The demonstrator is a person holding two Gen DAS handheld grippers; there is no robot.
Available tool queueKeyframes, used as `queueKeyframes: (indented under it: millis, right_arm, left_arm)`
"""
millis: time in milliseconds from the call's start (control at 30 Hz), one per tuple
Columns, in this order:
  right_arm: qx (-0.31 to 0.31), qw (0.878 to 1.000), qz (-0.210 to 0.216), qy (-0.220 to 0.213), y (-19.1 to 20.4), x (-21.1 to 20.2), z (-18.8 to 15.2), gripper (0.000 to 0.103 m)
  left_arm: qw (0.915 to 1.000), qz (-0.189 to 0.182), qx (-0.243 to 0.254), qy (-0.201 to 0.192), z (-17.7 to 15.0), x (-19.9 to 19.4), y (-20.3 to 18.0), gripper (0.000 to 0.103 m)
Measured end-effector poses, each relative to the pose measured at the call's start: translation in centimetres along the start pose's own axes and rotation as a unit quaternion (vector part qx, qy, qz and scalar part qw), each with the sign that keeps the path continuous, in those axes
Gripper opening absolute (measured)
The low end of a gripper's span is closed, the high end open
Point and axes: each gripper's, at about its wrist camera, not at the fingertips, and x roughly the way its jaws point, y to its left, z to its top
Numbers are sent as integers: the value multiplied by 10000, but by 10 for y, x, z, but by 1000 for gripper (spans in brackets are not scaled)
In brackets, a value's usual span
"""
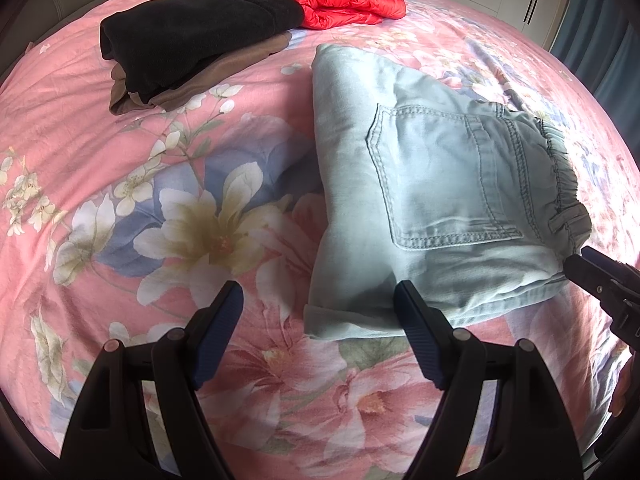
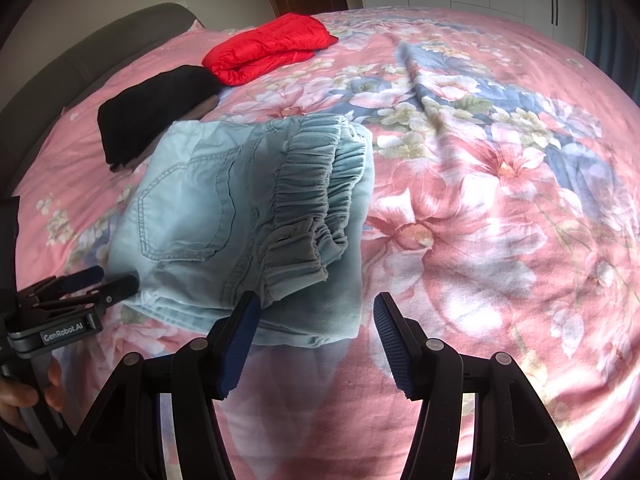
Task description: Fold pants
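Although both grippers hover close by, neither one touches the pants (image 1: 432, 208), which lie as a compact, pale blue denim bundle on the pink floral bedspread (image 1: 168, 208). In the left wrist view the bundle fills the centre right of the frame, back pocket facing up and the gathered elastic waistband along its right edge; in the right wrist view it sits at centre left, with the waistband ruffles on top. Layers of fabric show stacked at the near edge, so the folding looks finished or very nearly so. The left gripper (image 1: 318, 308) holds its blue-padded fingers wide apart, empty, just short of the bundle's near edge. The right gripper (image 2: 316, 320) is likewise spread and empty at the bundle's near right corner. At most, a little neatening seems left: the lowest layer sticks out slightly past the ones above, and the waistband sits a bit rumpled. In the upper left of both frames, well apart from the pants, rest a folded black garment (image 1: 192, 36) over a brown one and a folded red puffer jacket (image 1: 340, 0).
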Motion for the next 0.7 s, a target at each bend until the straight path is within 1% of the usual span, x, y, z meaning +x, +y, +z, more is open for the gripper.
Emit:
queueKeyframes:
  millis: [700]
  right_arm:
    - [6,10000,-3,26,1,-3,-4,59]
  left_arm:
    - [10000,32,4,-10,-3,-7,-1,77]
